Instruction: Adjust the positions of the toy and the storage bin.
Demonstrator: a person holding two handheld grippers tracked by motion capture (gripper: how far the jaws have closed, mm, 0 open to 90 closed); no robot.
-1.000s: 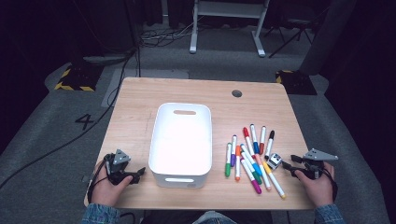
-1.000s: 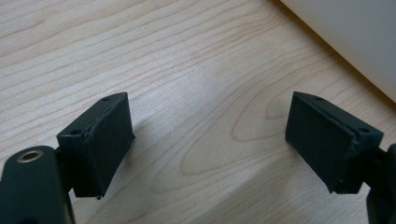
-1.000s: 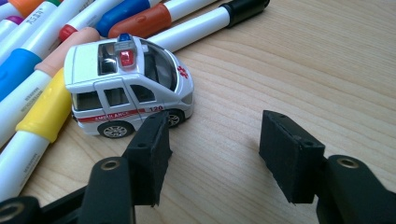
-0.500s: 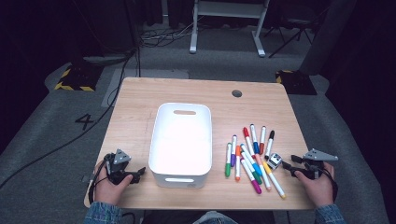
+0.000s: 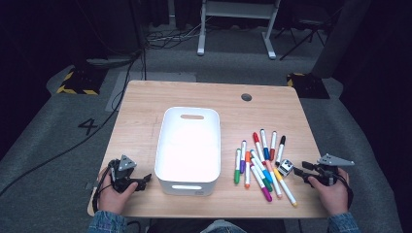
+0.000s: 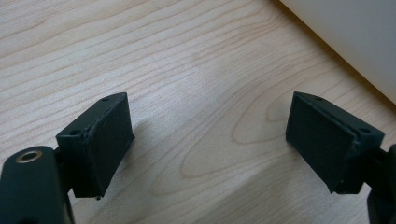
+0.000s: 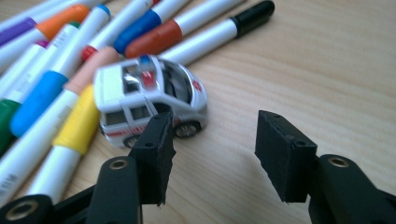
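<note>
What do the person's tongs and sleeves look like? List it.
Both the left tongs and the right tongs are black, each topped by a grey three-cornered plate. Their jaws end in flat, square black pads. A black cable trails from the left tongs. The sleeves are blue denim.

The light wooden table I work at has a dark round hole near its far edge. A number 4 marks the grey floor at my left. Behind the table stand a white frame and loose cables.
</note>
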